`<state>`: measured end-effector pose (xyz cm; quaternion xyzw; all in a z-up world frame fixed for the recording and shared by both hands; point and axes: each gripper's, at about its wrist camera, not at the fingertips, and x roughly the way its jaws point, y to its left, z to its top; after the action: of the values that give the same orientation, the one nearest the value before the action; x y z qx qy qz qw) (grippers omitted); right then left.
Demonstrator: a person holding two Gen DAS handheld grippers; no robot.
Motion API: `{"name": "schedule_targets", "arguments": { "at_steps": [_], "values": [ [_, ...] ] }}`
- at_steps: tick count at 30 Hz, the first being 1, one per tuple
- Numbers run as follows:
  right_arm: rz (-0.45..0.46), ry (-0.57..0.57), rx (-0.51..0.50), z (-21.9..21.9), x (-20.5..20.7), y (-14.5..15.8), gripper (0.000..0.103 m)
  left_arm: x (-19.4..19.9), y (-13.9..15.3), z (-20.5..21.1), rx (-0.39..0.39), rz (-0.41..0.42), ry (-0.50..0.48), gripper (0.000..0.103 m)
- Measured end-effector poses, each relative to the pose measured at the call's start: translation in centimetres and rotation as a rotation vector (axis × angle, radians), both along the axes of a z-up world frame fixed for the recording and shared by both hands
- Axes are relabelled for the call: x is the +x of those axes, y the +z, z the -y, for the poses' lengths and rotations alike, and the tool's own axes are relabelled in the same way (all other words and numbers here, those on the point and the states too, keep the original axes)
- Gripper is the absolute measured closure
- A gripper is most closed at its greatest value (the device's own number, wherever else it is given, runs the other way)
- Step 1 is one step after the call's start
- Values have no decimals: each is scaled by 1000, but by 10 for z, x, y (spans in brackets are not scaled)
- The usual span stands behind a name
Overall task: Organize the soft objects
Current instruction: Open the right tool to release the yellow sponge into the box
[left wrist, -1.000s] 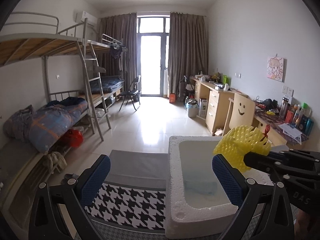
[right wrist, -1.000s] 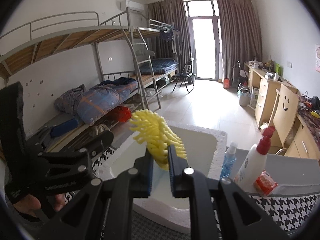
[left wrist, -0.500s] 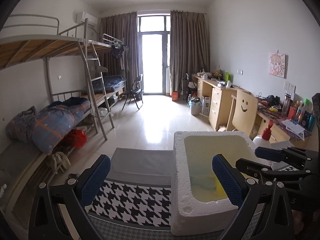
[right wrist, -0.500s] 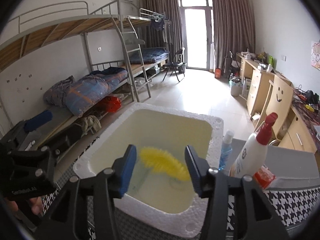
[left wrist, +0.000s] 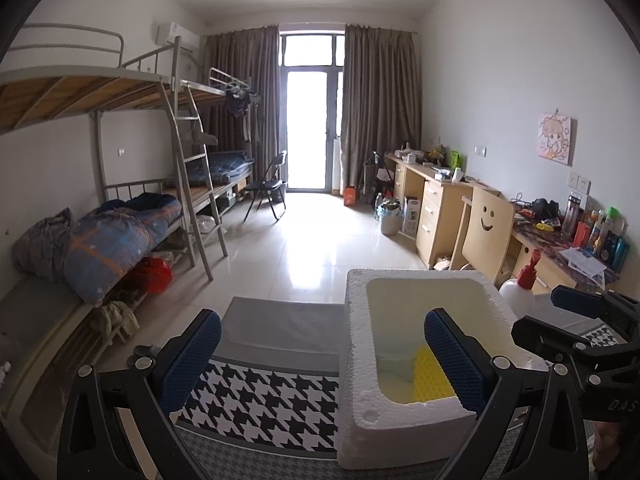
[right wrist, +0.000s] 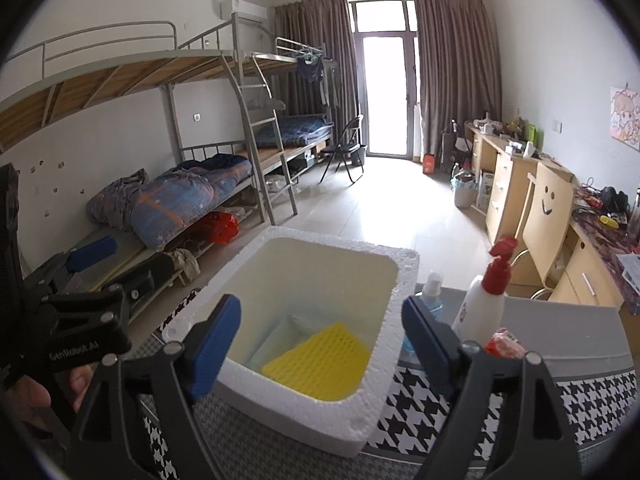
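A white foam box (right wrist: pixel 394 320) stands on a houndstooth cloth (left wrist: pixel 264 400). Flat on its bottom lies a yellow foam net (right wrist: pixel 320 364), partly over a pale blue soft sheet (right wrist: pixel 280 336). My right gripper (right wrist: pixel 320 308) hovers above the box's near side, its jaws opening wide, with nothing between the blue pads. The net rests loose below them. In the left wrist view, my left gripper (left wrist: pixel 322 336) stands open at the box's left wall (left wrist: pixel 356 344), empty. That view shows only a corner of the yellow net (left wrist: pixel 430 376), and the right gripper's arm (left wrist: pixel 580 320) comes in from the right.
A white spray bottle with a red top (right wrist: pixel 486 300), a small blue bottle (right wrist: pixel 430 296) and a red packet (right wrist: pixel 504 342) stand right of the box. Bunk beds (right wrist: pixel 180 200) line the left wall. Desks and a smiley-face chair (right wrist: pixel 548 208) line the right wall.
My right gripper opened and let go of the yellow net, which dropped from above the box onto its bottom. The left gripper stayed open and barely shifted.
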<state>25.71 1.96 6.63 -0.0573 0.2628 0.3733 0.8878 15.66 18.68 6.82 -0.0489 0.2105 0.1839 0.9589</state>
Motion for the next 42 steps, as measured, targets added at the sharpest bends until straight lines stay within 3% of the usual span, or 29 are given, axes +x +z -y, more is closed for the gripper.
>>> {"name": "schedule_targets", "arguments": {
  "at_steps": [27,42],
  "values": [
    [104,-43,71,47,-53,22,5,-43,21,39,53,69,-67,1],
    [135,-55,91,73,-74,26,5,-68,27,59,67,98,-102,1]
  ]
}}
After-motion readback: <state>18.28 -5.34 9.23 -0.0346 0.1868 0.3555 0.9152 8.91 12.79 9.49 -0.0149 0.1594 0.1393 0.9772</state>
